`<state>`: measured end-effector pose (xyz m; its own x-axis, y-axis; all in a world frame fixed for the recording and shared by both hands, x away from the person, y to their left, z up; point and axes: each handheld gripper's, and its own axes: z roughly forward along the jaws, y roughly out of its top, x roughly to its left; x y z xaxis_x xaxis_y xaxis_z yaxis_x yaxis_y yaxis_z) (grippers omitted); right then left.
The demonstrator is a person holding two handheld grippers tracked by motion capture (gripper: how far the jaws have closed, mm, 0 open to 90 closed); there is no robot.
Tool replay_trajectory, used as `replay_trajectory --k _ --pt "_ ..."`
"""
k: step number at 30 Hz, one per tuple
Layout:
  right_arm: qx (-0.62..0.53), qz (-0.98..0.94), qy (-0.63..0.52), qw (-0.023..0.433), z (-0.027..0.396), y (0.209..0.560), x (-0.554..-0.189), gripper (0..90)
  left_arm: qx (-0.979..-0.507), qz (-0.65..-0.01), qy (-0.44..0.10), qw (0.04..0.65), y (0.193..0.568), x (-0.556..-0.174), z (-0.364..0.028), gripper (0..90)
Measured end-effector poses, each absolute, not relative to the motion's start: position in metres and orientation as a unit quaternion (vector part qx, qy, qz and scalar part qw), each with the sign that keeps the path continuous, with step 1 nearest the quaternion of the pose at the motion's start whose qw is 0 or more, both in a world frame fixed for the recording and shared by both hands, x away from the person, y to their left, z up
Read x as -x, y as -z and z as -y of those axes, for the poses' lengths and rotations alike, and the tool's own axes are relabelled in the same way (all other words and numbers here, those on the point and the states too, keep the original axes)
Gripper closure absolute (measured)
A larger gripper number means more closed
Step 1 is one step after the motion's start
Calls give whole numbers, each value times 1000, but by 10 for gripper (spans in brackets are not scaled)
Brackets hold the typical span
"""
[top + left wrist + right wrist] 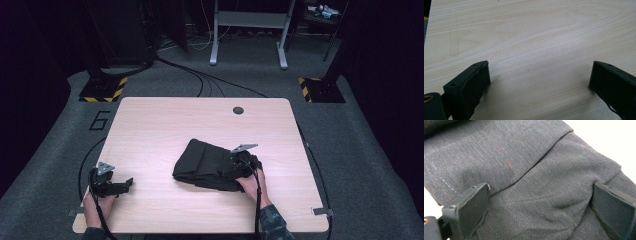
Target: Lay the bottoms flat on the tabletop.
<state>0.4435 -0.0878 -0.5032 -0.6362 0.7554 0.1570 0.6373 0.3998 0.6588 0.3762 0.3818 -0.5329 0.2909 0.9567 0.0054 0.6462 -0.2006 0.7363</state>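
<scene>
1. Pale wood-grain table [165, 125] stands on grey carpet in a dark room, with cables and a metal frame behind it

2. On the table lies a folded dark garment [207, 162], and the right gripper [239, 167] sits on its near-right part; in the right gripper view the fabric [529, 170] spreads between and beyond both fingers [471, 210]

3. Those fingers stand wide apart, released, with cloth bulging up between them but not pinched; the jaws press down onto the top layer, which I judge is a way to flatten or pin the fold rather than to lift it

4. The left gripper [112, 186] rests well apart from the garment, near the table's near-left edge; its fingers [471, 87] are spread wide with bare wood [536, 50] between them, grasping nothing, probably parked out of the way while the other hand works

5. The garment looks like a dark charcoal woven cloth, folded into a thick, roughly rectangular bundle; a folded edge runs diagonally just ahead of the right fingers, a line of light stitching runs beyond the left-hand finger, and soft creases gather toward the right-hand finger
</scene>
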Motion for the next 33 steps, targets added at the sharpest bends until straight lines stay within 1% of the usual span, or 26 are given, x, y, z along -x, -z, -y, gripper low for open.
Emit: replay_trajectory --k 7,9,10,22,28,33 --pt "-402 -838 -357 86 82 504 -433 17 -736 -545 -241 321 533 -376 -382 30" --pt "-405 -838 -356 80 80 503 -429 17 -736 -545 -240 321 533 -376 -382 30" --pt "-398 -841 -358 85 80 504 -428 18 -736 -544 -241 321 533 -376 -382 30" --pt "-364 -856 -360 70 65 503 -404 23 -736 -545 -241 321 533 -376 -382 30" --pt "-366 -847 -371 104 67 489 -398 0 -736 -545 -239 321 533 -376 -382 30" --pt "-373 -829 -398 126 85 468 -392 0 -736 -545 -239 321 533 -376 -382 30"
